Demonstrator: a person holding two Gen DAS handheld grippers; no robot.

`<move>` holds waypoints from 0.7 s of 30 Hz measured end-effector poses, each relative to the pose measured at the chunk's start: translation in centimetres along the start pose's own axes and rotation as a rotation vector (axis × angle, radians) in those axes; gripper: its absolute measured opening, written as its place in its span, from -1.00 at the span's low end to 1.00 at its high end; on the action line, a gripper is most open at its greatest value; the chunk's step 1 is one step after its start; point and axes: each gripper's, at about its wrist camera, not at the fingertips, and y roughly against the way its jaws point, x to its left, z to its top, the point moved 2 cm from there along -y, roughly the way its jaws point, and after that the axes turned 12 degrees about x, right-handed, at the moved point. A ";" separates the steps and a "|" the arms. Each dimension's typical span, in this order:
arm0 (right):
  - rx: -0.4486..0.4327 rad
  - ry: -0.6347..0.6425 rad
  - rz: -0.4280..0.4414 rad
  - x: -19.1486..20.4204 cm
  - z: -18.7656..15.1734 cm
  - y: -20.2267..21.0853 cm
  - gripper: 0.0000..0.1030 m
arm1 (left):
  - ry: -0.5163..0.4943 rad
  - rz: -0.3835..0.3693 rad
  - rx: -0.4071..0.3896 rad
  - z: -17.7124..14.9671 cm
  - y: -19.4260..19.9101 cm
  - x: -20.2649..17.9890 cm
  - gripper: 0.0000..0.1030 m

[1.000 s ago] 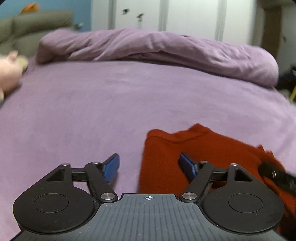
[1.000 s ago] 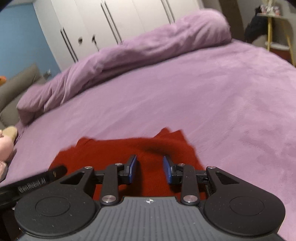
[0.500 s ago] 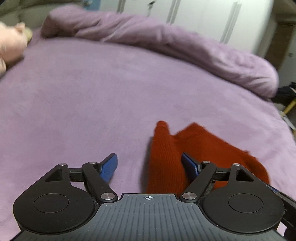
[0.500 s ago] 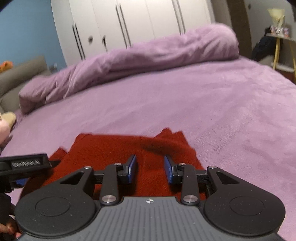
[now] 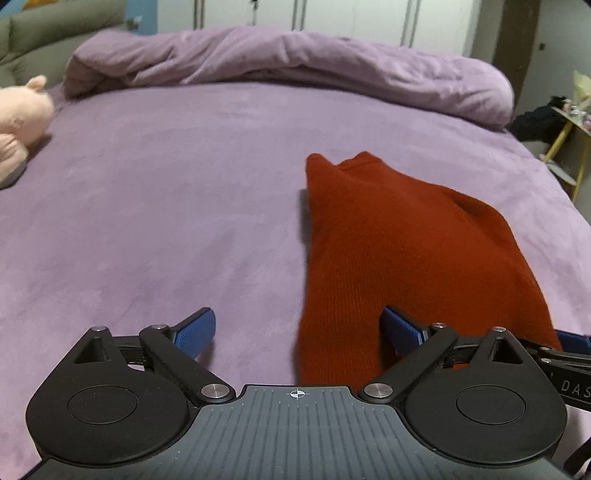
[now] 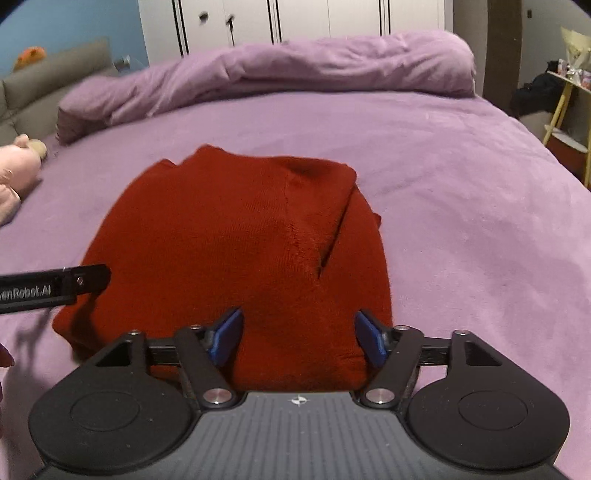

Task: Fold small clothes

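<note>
A red knit garment [image 6: 240, 236] lies folded on the purple bed; in the left wrist view it [image 5: 388, 240] lies right of centre. My right gripper [image 6: 299, 338] is open, its jaws wide apart over the garment's near edge, holding nothing. My left gripper [image 5: 299, 328] is open at the garment's left near corner, with its right pad [image 5: 400, 326] over the cloth and its left pad [image 5: 195, 328] over bare sheet. The left gripper's body also shows at the left edge of the right wrist view [image 6: 48, 288].
A rolled purple duvet [image 5: 295, 62] runs along the far side of the bed. A pink plush toy [image 5: 18, 118] lies at the left edge. White wardrobes [image 6: 295, 18] stand behind, and a yellow-legged side table [image 6: 569, 103] stands at the right.
My right gripper has opened from a narrow gap to wide and drawn back, so more of the garment shows. The left gripper stayed open while its view shifted.
</note>
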 end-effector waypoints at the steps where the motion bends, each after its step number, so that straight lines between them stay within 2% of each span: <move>1: 0.014 -0.010 -0.004 0.1 0.0 0.5 0.37 | -0.005 0.019 0.012 -0.2 0.7 -0.1 0.92; 3: 0.029 0.004 -0.031 0.8 -0.7 1.8 0.46 | -0.030 0.063 0.039 -0.8 2.0 -0.6 0.92; 4: 0.040 0.013 -0.046 1.3 -1.4 2.5 0.65 | -0.045 0.063 0.051 -1.1 2.8 -0.8 0.92; 5: 0.050 0.020 -0.049 1.5 -2.3 3.1 0.75 | -0.049 0.048 0.056 -1.4 3.5 -0.9 0.93; 7: 0.055 0.032 -0.046 2.1 -3.4 4.4 0.80 | -0.044 0.005 0.064 -2.0 5.1 -1.0 0.96; 8: 0.059 0.037 -0.058 2.4 -3.8 5.1 0.91 | -0.041 -0.009 0.070 -2.3 5.6 -1.1 0.97; 12: 0.079 0.044 -0.117 3.1 -4.0 7.3 0.92 | -0.047 -0.005 0.096 -2.9 7.5 -1.6 0.98; 15: 0.173 0.048 -0.133 3.4 -3.5 7.5 0.92 | -0.072 0.016 0.081 -3.3 8.6 -1.6 0.98; 19: 0.262 0.044 -0.152 3.9 -3.8 7.5 0.92 | -0.077 0.018 0.114 -3.6 9.2 -1.3 0.98; 21: 0.247 0.051 -0.164 4.4 -4.0 7.9 0.92 | -0.068 0.017 0.154 -3.6 9.1 -1.2 0.98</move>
